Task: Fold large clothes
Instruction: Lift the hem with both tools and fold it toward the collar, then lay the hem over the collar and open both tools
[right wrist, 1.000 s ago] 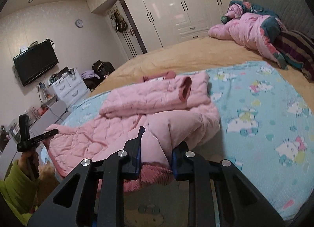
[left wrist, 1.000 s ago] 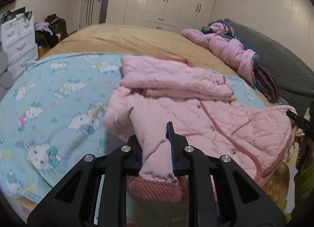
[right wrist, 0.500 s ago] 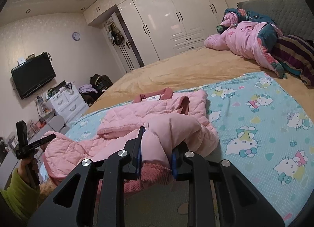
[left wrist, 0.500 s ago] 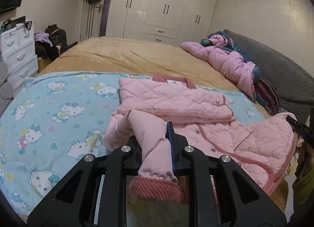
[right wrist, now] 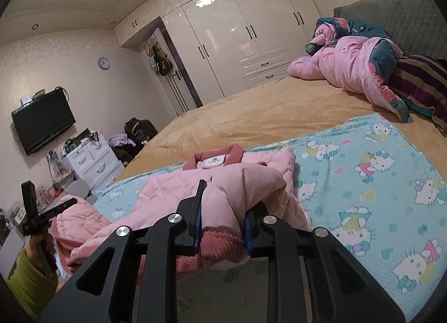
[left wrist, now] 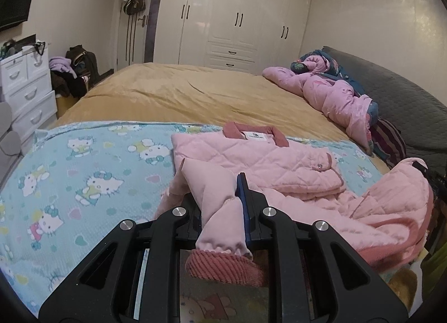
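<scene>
While the left wrist view is looking along the bed (left wrist: 195,96), the left gripper (left wrist: 220,200) is pinching a sleeve (left wrist: 215,197) of the pink jacket (left wrist: 259,161) w/ its fingers (left wrist: 241,191) narrow, the ribbed cuff (left wrist: 223,265) hanging just behind them. Jacket is lying part-folded on the blue cartoon blanket (left wrist: 83,177), collar (left wrist: 251,133) toward the wardrobe (left wrist: 240,15). Its hem is lifting at the right edge, where the other gripper is only partly showing.

Right wrist view: the right gripper (right wrist: 223,211) is gripping bunched jacket (right wrist: 173,189) fabric & cuff (right wrist: 218,242), fingers (right wrist: 199,200) narrow on it. Left gripper (right wrist: 42,216) is showing at the far left, held by a hand (right wrist: 36,242) in a green sleeve (right wrist: 28,284), w/ jacket fabric at its tip. A pink quilt (right wrist: 354,66) is lying by the headboard (right wrist: 391,10).
</scene>
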### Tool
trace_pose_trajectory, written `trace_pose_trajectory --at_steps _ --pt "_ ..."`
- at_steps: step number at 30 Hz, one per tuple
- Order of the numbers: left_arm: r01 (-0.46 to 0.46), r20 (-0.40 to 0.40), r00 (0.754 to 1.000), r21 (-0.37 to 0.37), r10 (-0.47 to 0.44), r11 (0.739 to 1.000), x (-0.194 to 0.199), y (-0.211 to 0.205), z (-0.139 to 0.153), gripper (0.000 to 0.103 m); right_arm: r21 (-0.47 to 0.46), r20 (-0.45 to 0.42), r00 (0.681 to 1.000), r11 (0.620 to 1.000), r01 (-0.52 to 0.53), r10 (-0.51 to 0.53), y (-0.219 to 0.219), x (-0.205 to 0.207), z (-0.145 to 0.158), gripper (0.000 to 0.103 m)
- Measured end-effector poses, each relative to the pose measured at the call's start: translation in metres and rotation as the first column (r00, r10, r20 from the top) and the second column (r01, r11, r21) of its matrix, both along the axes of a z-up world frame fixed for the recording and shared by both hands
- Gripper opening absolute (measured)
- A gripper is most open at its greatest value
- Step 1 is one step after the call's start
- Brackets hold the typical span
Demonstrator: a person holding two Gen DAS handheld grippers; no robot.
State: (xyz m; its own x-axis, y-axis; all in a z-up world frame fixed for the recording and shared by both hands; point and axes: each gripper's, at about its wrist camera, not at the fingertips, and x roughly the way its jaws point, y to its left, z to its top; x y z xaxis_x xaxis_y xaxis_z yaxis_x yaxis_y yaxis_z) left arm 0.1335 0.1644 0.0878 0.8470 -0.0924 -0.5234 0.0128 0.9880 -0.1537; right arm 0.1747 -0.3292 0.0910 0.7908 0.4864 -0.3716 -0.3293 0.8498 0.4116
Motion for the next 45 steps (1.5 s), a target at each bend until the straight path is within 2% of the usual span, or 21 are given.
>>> trace_pose_trajectory --at_steps 14,26,35,45 --pt "-0.049 0.035 0.998 0.031 0.048 0.998 0.051 0.006 0.005 0.012 -0.01 0.047 0.995 0.996 0.084 -0.084 0.013 0.051 -0.002 0.02" --pt "-0.11 0.0 0.994 0.07 0.11 0.991 0.109 0.01 -0.007 0.012 -0.003 0.04 0.992 0.993 0.117 -0.117 0.022 0.114 -0.015 0.021" --pt "-0.155 -0.076 0.984 0.11 0.163 0.982 0.154 0.012 -0.028 0.012 -0.017 -0.02 0.993 0.993 0.113 -0.113 0.022 0.159 -0.036 0.021" --pt "-0.181 -0.185 0.963 0.09 0.195 0.979 0.195 0.024 -0.059 0.012 -0.021 -0.127 0.988 0.997 0.08 -0.082 0.032 0.207 -0.063 0.022"
